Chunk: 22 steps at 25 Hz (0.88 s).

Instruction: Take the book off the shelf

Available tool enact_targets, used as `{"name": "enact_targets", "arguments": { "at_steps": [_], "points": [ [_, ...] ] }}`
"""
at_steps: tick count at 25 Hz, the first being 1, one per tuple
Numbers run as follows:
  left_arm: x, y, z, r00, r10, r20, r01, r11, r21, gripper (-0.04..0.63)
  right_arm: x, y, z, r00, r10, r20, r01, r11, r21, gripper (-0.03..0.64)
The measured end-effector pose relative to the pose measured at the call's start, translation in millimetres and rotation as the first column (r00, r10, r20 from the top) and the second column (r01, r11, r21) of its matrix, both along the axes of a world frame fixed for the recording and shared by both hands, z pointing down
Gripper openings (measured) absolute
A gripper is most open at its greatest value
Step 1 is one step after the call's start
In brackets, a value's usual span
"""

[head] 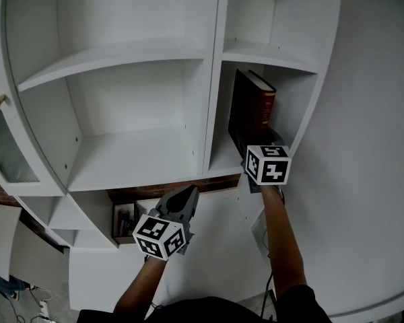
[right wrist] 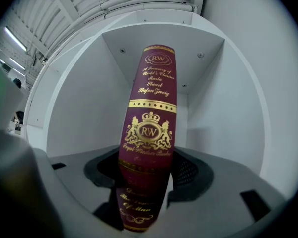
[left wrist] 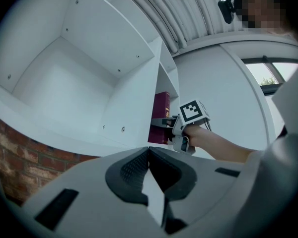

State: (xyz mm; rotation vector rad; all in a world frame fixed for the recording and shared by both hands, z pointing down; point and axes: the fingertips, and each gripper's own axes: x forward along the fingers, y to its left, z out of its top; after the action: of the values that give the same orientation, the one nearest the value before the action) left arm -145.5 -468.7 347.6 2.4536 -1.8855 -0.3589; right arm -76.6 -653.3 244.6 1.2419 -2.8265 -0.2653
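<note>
A dark maroon book [head: 252, 110] with gold lettering stands upright in the narrow right compartment of the white shelf [head: 141, 160]. My right gripper [head: 256, 155] reaches into that compartment at the book's lower spine. In the right gripper view the spine [right wrist: 149, 133] fills the gap and the right gripper [right wrist: 146, 177] is shut on it. My left gripper [head: 187, 195] hangs lower, below the wide middle compartment, shut with nothing in it. The left gripper view shows the left gripper [left wrist: 149, 155] closed, with the book [left wrist: 161, 115] and the right gripper [left wrist: 164, 123] further off.
The wide shelf compartments to the left hold nothing. A glass door with a brass knob [head: 0, 99] is at the far left. Under the shelf runs a brick strip [head: 155, 190] and a small cubby with items [head: 124, 221]. A white wall [head: 363, 147] bounds the right.
</note>
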Motion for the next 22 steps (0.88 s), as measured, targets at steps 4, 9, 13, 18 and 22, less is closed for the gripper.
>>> {"name": "enact_targets", "arguments": {
  "at_steps": [4,9,13,18,22],
  "points": [
    [0.0,3.2,-2.9,1.000,0.001,0.008,-0.001,1.000,0.004,0.015,-0.9,-1.8,0.2,1.000,0.004,0.006,-0.004,1.000,-0.007,0.265],
    [-0.2,6.5,-4.5,1.000,-0.003,0.017,0.003,1.000,0.004,0.015,-1.7,-3.2,-1.5,1.000,0.014,0.014,-0.014,1.000,-0.008,0.265],
    [-1.6,7.7,-3.7,1.000,-0.006,0.021,0.006,1.000,0.000,0.015,-0.3,-3.6,-1.3,0.999,0.017,0.029,-0.017,1.000,-0.014,0.258],
    [-3.6,7.7,-2.8,1.000,-0.009,0.021,0.009,1.000,-0.001,0.015,-1.2,-2.1,-1.7,0.999,0.017,0.031,-0.016,1.000,-0.015,0.244],
    [-4.6,6.9,-2.8,1.000,-0.007,0.019,0.007,1.000,0.000,0.015,0.5,-2.2,-2.2,0.999,0.019,0.049,-0.018,1.000,-0.024,0.238]
  ]
}}
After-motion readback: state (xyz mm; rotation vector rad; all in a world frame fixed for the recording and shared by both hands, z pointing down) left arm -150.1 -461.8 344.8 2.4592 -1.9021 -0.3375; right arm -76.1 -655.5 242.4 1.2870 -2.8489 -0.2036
